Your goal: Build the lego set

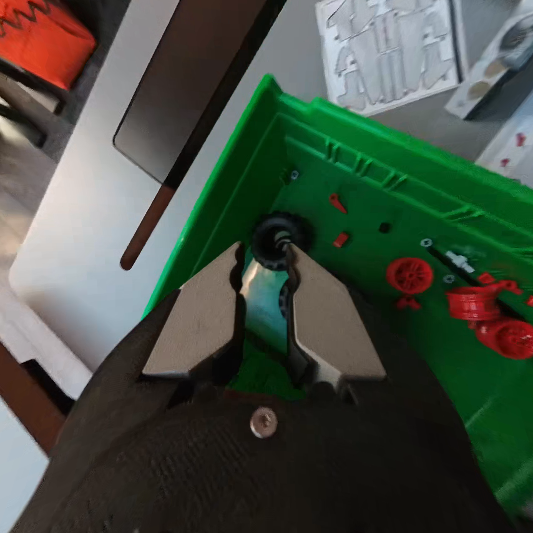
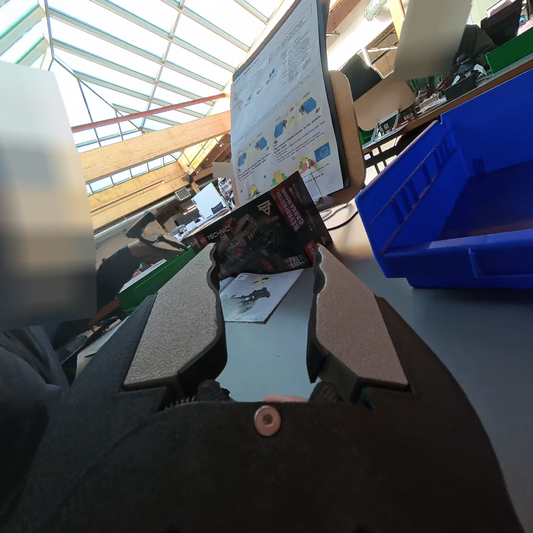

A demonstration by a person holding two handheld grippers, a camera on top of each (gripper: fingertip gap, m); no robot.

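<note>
You are at the picking stage: your left gripper (image 1: 264, 251) reaches down into the green plastic parts bin (image 1: 236, 161), its jaws a narrow gap apart, their tips at the small black rubber tyre (image 1: 278, 240) lying in the bin's corner. The right-hand tip touches the tyre's hub; whether the tyre is actually clamped cannot be told, since the view is motion-blurred. Something pale and shiny shows between the jaws lower down, too smeared to name.

The other loose pieces lie well apart from the tyre on the bin floor: a red spoked wheel rim (image 1: 409, 275), a cluster of further red rims (image 1: 490, 320) cut off by the frame edge, and small red bits near the back wall.

Your right gripper (image 2: 264, 259) rests low over the grey bench (image 2: 432, 331), jaws spread wide and holding nothing. Beyond it lie the open instruction booklet (image 2: 253, 297), the dark set box (image 2: 259, 230) and an empty-looking blue plastic bin (image 2: 461, 202).

The next move probably calls for closing squarely across the tyre's wall, not the hub, then lifting it clear of the corner. No part-built model is in view.
</note>
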